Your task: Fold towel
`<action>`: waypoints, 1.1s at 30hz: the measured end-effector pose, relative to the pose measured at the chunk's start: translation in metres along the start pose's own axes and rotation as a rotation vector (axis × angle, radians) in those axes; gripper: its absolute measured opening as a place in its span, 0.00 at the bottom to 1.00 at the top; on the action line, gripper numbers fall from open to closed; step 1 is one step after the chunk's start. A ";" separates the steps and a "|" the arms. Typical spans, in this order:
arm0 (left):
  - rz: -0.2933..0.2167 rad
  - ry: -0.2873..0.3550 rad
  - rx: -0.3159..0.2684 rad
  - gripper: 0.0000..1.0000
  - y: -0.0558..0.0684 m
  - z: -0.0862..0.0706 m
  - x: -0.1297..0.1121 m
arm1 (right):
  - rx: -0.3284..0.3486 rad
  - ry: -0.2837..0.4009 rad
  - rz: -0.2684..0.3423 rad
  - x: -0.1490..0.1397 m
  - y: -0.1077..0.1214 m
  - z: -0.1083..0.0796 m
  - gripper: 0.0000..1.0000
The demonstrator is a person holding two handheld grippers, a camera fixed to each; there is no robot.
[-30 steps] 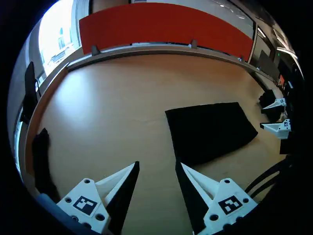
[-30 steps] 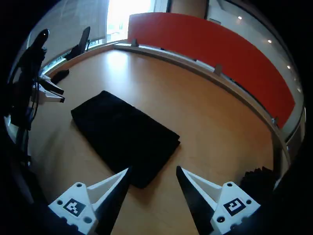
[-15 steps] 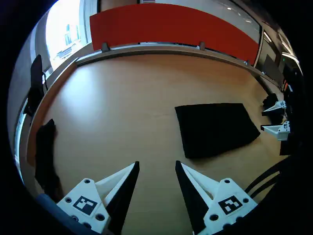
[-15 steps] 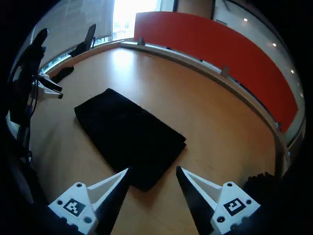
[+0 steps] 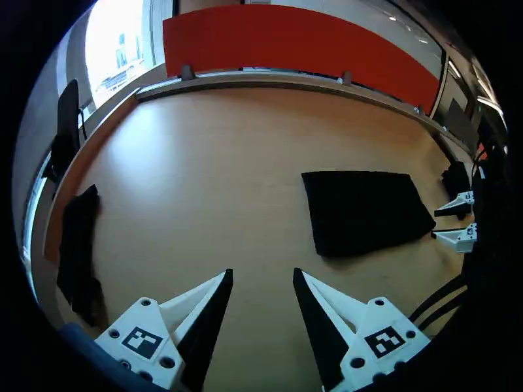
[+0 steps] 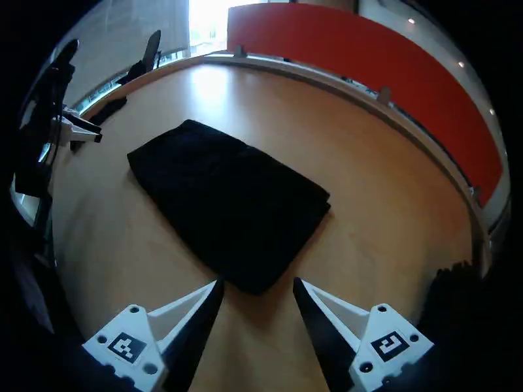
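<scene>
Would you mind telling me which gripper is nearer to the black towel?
Right. The right gripper sits just short of the near corner of the black towel; the left gripper stands farther off, bare table between.

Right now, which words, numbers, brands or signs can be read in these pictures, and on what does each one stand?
Readable words or numbers: none.
On the left gripper: two black-and-white square markers, patterns only, no letters.
On the right gripper: two more of the same kind.
On the towel and the red panel: no writing seen.
</scene>
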State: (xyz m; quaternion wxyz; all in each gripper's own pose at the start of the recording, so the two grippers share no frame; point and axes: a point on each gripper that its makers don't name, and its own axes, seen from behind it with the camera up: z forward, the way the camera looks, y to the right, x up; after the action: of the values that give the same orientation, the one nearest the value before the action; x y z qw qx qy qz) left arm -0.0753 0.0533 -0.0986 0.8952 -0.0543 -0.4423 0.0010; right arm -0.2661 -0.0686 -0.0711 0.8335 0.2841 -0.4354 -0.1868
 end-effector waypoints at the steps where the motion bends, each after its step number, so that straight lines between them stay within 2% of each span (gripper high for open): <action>1: -0.001 0.000 0.002 0.67 -0.001 0.000 0.000 | 0.003 -0.001 0.000 -0.001 -0.001 0.000 0.77; 5: -0.006 -0.002 0.007 0.67 -0.005 -0.001 -0.001 | 0.016 -0.005 -0.006 -0.003 -0.003 -0.001 0.66; 9: -0.012 -0.004 0.007 0.67 -0.006 -0.001 -0.002 | 0.035 -0.013 -0.015 -0.004 -0.006 -0.001 0.46; 13: -0.012 -0.007 0.007 0.67 -0.007 -0.001 -0.003 | 0.045 -0.020 -0.019 -0.004 -0.006 -0.001 0.43; 23: -0.013 -0.015 0.007 0.67 -0.006 -0.001 -0.008 | 0.050 -0.020 -0.034 -0.003 -0.004 0.000 0.07; 33: -0.012 -0.017 0.010 0.67 -0.007 -0.002 -0.010 | 0.040 -0.008 -0.043 0.003 -0.002 -0.004 0.06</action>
State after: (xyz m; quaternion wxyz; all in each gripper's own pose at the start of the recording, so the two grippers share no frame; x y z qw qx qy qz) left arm -0.0804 0.0455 -0.1066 0.8916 -0.0470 -0.4503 -0.0018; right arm -0.2613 -0.0703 -0.0723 0.8217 0.3094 -0.4363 -0.1968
